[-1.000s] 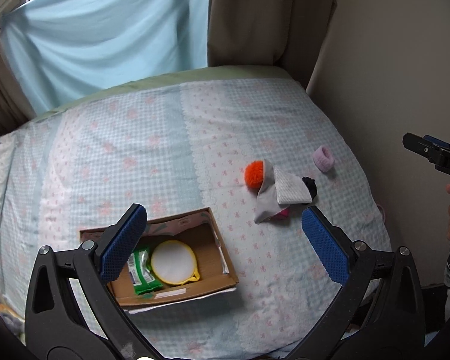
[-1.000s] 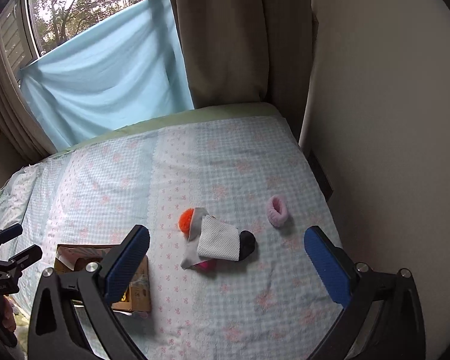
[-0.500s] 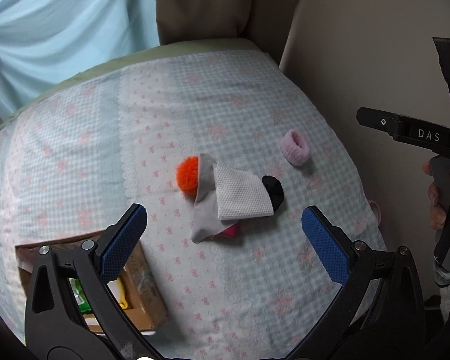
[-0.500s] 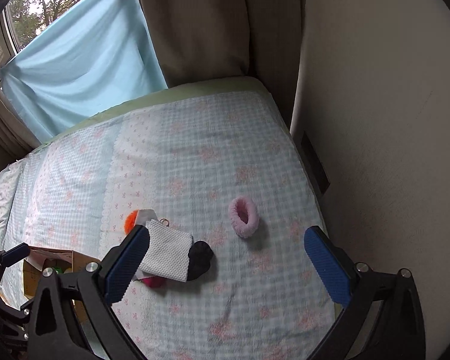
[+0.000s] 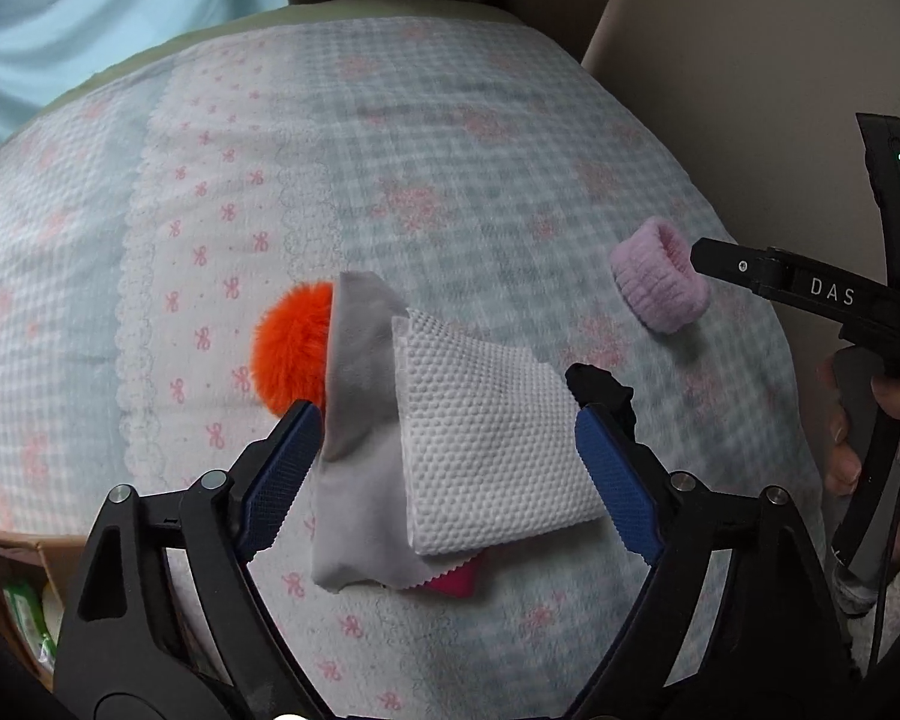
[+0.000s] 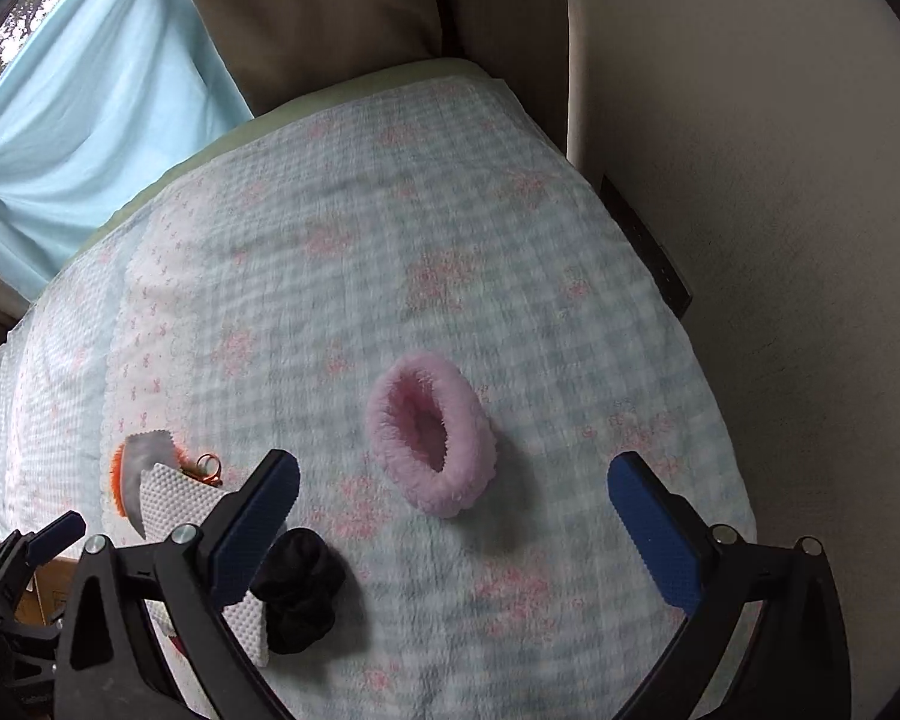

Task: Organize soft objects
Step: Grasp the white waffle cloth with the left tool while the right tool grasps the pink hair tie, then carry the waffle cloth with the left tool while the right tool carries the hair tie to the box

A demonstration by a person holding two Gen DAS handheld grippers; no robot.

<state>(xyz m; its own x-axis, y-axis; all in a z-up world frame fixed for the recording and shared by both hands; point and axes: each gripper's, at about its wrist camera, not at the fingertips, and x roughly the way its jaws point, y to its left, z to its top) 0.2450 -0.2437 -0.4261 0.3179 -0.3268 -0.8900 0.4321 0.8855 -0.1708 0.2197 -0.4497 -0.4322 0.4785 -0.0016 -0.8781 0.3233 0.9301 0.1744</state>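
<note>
In the left wrist view my left gripper [image 5: 447, 471] is open, low over a pile: a white textured cloth [image 5: 486, 438] on a grey cloth [image 5: 357, 420], an orange pom-pom [image 5: 291, 348] at its left, a black scrunchie [image 5: 603, 390] at its right, a magenta piece [image 5: 453, 582] under it. In the right wrist view my right gripper [image 6: 450, 531] is open, its fingers either side of a pink fluffy scrunchie [image 6: 432, 432], just short of it. The black scrunchie [image 6: 297, 600] lies by its left finger. The pink scrunchie also shows in the left wrist view [image 5: 660, 285].
All lies on a checked bedspread [image 6: 342, 228]. A cardboard box [image 5: 6, 576] with a green packet sits at the bed's near left. A wall [image 6: 750, 180] runs along the right side of the bed, curtains [image 6: 306, 12] stand behind it.
Both grippers have moved forward and down toward the bed. The left closed in on the cloth pile; the right swung right onto the pink scrunchie. Both stay open.
</note>
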